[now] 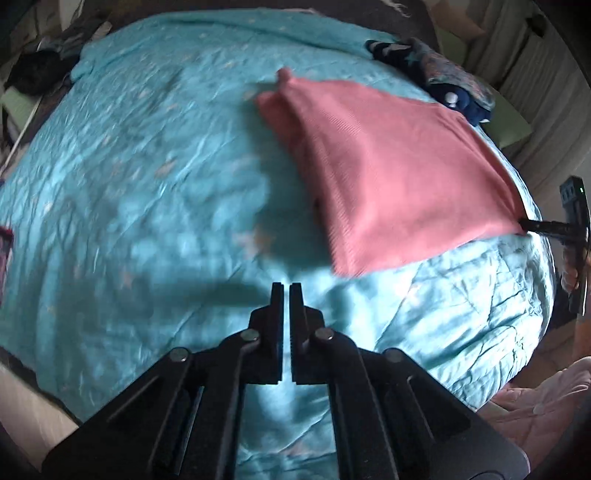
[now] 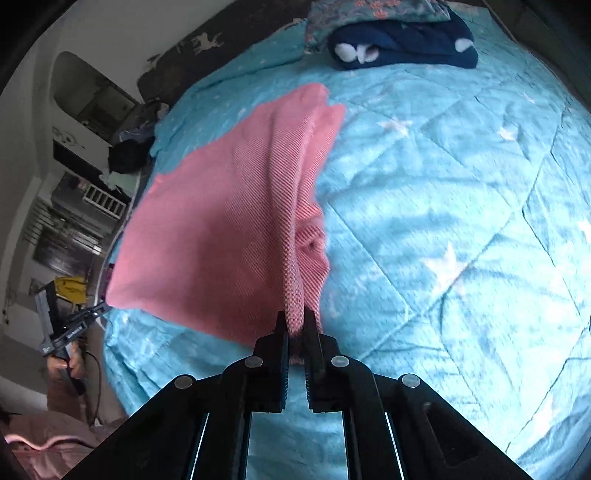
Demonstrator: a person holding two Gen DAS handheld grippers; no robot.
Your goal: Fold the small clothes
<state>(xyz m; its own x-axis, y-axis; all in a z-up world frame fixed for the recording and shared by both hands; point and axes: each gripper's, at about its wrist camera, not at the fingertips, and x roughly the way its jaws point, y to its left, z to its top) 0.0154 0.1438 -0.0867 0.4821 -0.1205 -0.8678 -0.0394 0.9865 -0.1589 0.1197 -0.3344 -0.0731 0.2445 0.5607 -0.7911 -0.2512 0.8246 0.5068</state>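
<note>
Spreading step: right tongs (image 2: 295,319) pinch the pink ribbed knit garment (image 2: 221,221) by its edge; left tongs (image 1: 286,290) sit closed on nothing beside its free corner, so they likely must reopen and catch it.

Turquoise quilted bedspread with pale star print (image 1: 147,192) covers the bed, wrinkled. Folded navy fleece with white spots (image 2: 402,46) sits at its far edge, a floral-patterned teal fabric (image 2: 362,13) touching behind it. Dark headboard with white deer figures (image 2: 207,44) beyond. Yellow item (image 2: 70,286) on cluttered shelving, blurry.
</note>
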